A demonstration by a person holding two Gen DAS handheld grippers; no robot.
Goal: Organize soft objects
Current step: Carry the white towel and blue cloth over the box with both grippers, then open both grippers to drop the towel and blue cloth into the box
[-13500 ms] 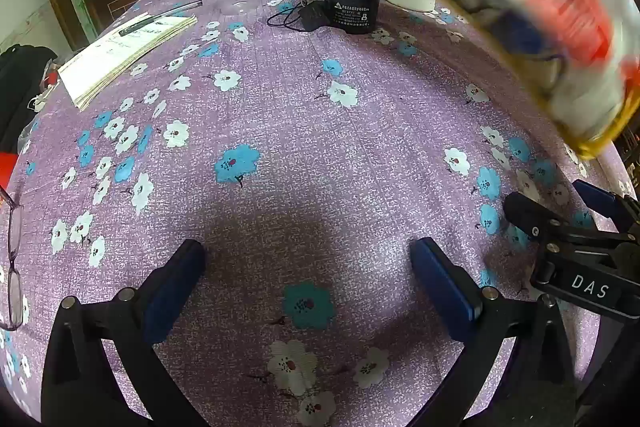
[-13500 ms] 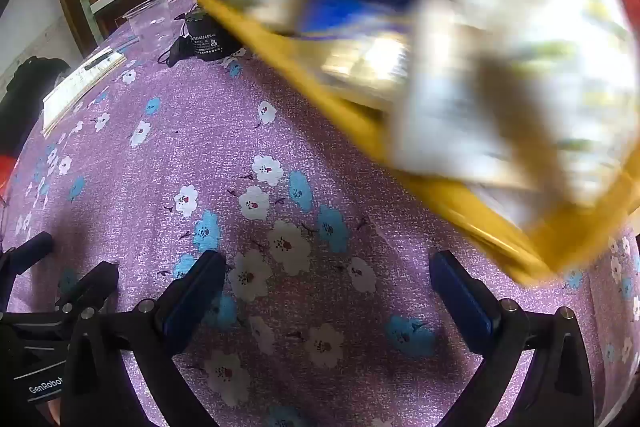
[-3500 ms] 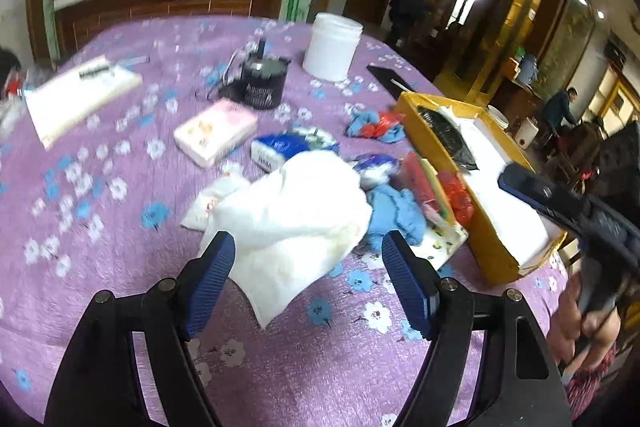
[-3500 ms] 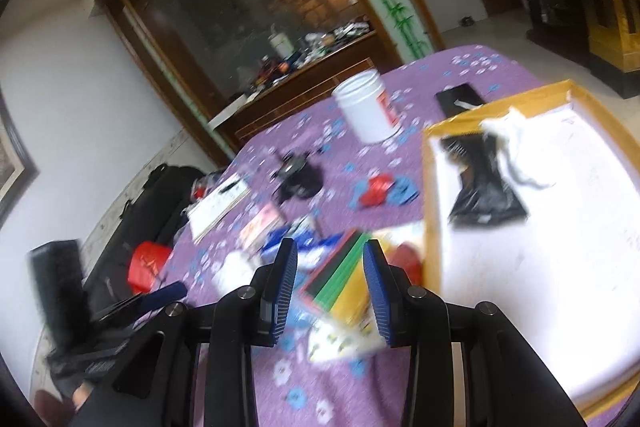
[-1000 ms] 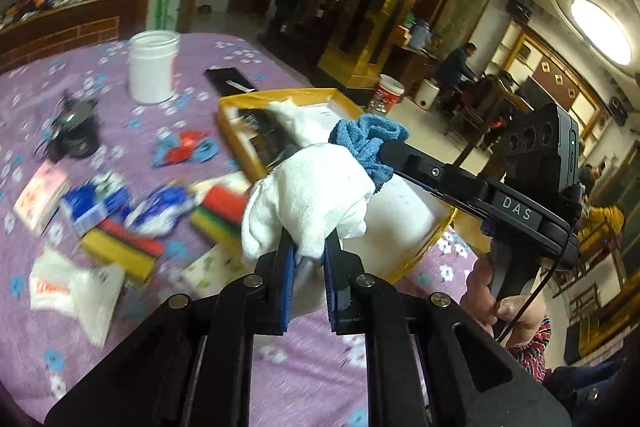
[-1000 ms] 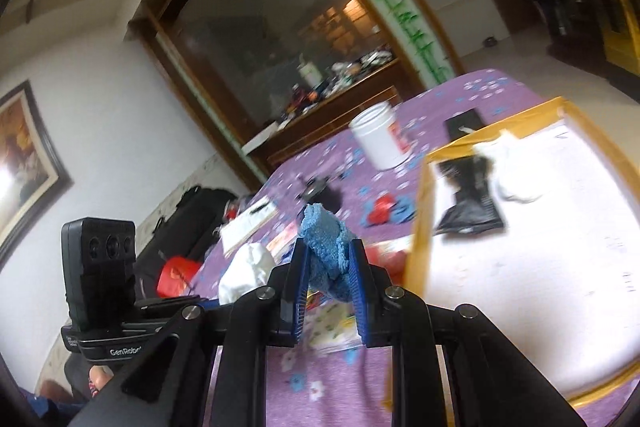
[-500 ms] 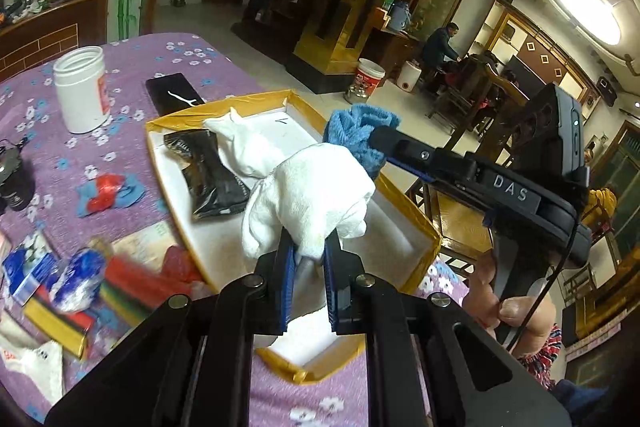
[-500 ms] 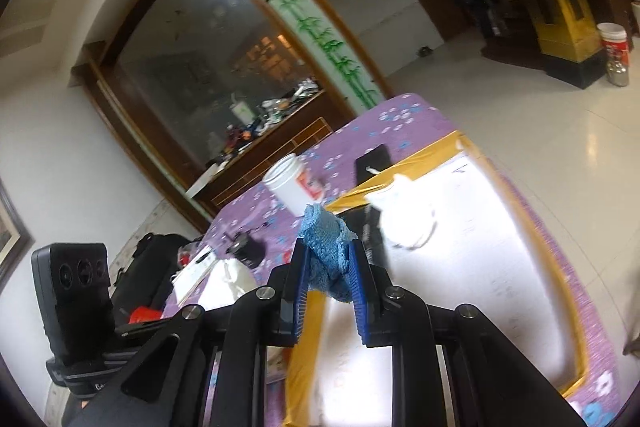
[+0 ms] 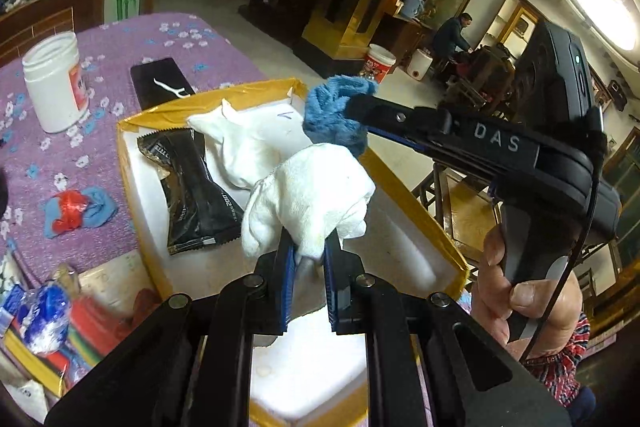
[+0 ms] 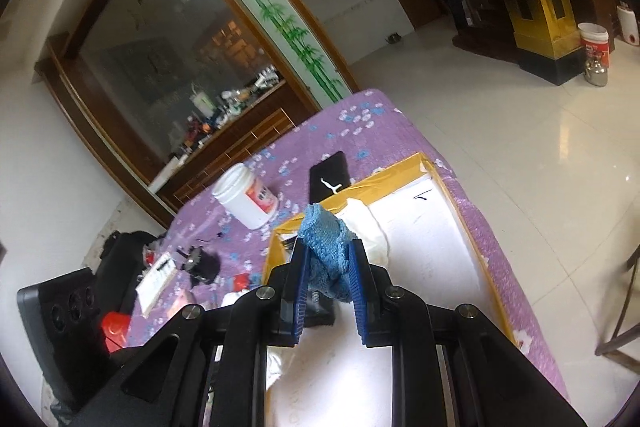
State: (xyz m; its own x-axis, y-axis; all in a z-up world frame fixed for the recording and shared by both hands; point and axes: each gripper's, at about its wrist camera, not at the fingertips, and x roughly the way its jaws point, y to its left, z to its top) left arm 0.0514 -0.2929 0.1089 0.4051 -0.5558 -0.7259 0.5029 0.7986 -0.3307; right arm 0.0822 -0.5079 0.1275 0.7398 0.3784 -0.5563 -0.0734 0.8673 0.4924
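My left gripper (image 9: 310, 251) is shut on a white towel (image 9: 312, 195) and holds it above the yellow-rimmed box (image 9: 420, 203) with a white liner. My right gripper (image 10: 328, 259) is shut on a blue cloth (image 10: 326, 243), also above the box (image 10: 456, 211). In the left wrist view the right gripper (image 9: 352, 107) comes in from the right with the blue cloth (image 9: 334, 115) bunched at its tip. Inside the box lie another white cloth (image 9: 244, 143) and a black packet (image 9: 192, 183).
On the purple flowered tablecloth (image 9: 120, 47) stand a white jar (image 9: 54, 83) and a black phone (image 9: 160, 85). A red and blue cloth bundle (image 9: 78, 213) and coloured sponges and packets (image 9: 52, 323) lie left of the box. The table edge and floor lie to the right.
Both grippers have moved further over the box with their cloths still gripped. The box now fills more of both views.
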